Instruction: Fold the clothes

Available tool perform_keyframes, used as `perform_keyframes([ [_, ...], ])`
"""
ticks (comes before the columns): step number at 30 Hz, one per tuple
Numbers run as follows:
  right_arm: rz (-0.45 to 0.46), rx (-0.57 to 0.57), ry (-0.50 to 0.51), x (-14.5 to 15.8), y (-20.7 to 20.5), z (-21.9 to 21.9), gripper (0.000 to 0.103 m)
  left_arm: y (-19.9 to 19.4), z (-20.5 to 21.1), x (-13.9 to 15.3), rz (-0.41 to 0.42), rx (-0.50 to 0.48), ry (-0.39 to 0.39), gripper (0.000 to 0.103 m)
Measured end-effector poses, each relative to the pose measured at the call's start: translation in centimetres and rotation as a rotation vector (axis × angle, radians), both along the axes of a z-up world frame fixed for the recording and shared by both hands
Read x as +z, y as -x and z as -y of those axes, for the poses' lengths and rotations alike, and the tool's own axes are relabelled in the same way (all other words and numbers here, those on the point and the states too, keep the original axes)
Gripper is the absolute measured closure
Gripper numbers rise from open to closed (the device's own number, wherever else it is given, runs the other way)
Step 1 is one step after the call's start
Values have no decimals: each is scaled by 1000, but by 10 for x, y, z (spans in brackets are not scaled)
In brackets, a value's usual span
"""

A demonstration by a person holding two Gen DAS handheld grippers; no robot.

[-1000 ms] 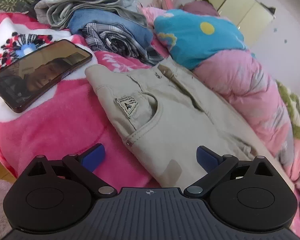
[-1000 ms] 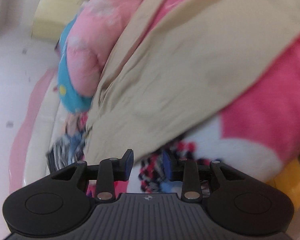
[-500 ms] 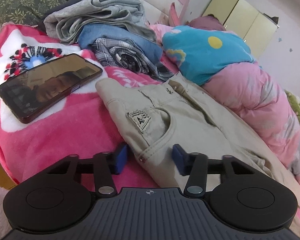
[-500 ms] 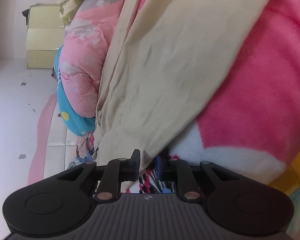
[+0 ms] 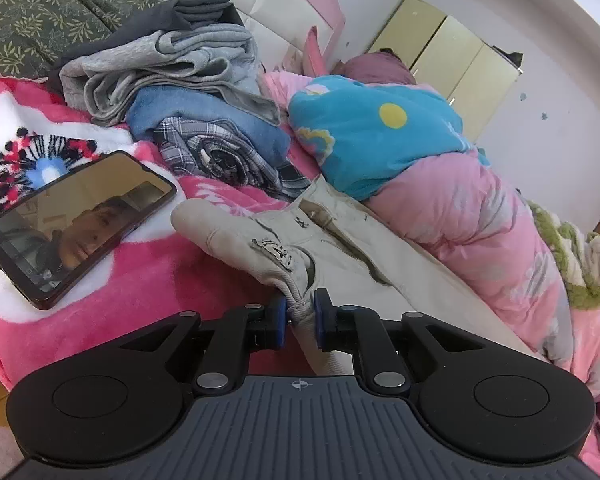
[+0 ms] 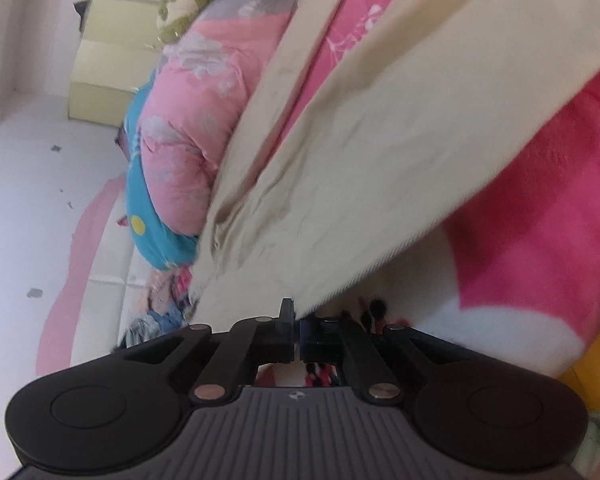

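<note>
Beige trousers (image 5: 360,264) lie spread on a pink blanket (image 5: 140,280), waistband toward the left wrist camera. My left gripper (image 5: 300,316) is closing on a bunched fold of fabric at the pocket edge near the waistband, and its blue pads (image 5: 278,320) press on it. The right wrist view, tilted and blurred, shows a long trouser leg (image 6: 360,180) running away up the frame. My right gripper (image 6: 297,328) has its jaws closing together, pinching the thin edge of that leg's near end.
A dark phone (image 5: 76,224) lies screen up on the blanket, left of the trousers. Behind it sits a pile of folded clothes (image 5: 188,92). A rolled pink and blue quilt (image 5: 460,208) borders the trousers on the right. A yellow wardrobe (image 5: 452,64) stands by the far wall.
Both grippers went from open to shut. The left jaws closed on the trousers near the pocket and bunched the fabric up. The right jaws closed on the leg's edge.
</note>
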State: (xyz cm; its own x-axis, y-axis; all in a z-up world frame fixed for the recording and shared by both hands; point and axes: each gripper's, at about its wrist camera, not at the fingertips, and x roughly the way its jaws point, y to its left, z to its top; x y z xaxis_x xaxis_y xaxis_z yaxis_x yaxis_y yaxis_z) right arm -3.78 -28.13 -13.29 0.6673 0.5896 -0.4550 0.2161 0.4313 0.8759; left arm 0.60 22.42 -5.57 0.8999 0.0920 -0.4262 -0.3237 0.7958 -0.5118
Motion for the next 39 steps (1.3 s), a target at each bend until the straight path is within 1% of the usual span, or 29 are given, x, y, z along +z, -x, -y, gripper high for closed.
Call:
perform_keyframes([
  [4,-40,3,-15,-2,7,-2,102,3,-2,0,-12,0,11,91],
  [7,-27,9,-9,3,12,-2,102,2,-2,-4,-26,1,-2,91],
  [9,-48,17,-8,-4,13,-3,102,2,-3,-9,-45,10,11,91],
  [11,-78,21,-14,-13,14,-3,102,5,-3,-7,-40,12,9,91],
  [13,-75,18,-25,-12,17,-3,102,7,-3,-4,-32,11,0,91],
  [14,-57,22,-17,-7,18,-3,102,7,-2,-3,-32,13,-5,91],
  [16,-29,35,4,-1,18,-5,102,5,-2,-6,-46,18,-14,91],
  [17,-34,40,4,-3,17,-5,102,4,-1,-9,-59,20,-19,90],
  [19,-72,47,-7,-15,15,-5,102,2,-2,-15,-94,24,-19,86],
  [21,-99,45,-28,-26,15,-3,102,5,-4,-20,-119,33,-7,77],
  [22,-105,46,-37,-29,15,-2,102,8,-5,-19,-122,42,-11,74],
  [23,-105,54,-35,-28,15,-1,101,12,-4,-17,-123,51,-20,70],
  [24,-105,63,-33,-28,15,0,101,15,-4,-16,-124,60,-30,63],
  [26,-102,83,-20,-28,16,1,100,23,-4,-12,-126,78,-48,56],
  [29,-102,103,-3,-28,21,2,99,38,-1,-4,-125,99,-57,55],
  [31,-102,122,27,-25,24,2,98,47,2,3,-115,107,-68,55],
  [34,-107,161,102,-19,33,2,90,52,15,17,-86,92,-106,54],
  [35,-103,168,126,-16,37,4,85,52,22,22,-71,76,-121,54],
  [36,-88,162,146,-11,43,8,82,50,30,26,-59,53,-138,53],
  [37,-72,156,165,-6,48,11,82,47,39,30,-48,20,-158,53],
  [39,-33,137,200,6,60,22,82,41,58,35,-30,-46,-196,47],
])
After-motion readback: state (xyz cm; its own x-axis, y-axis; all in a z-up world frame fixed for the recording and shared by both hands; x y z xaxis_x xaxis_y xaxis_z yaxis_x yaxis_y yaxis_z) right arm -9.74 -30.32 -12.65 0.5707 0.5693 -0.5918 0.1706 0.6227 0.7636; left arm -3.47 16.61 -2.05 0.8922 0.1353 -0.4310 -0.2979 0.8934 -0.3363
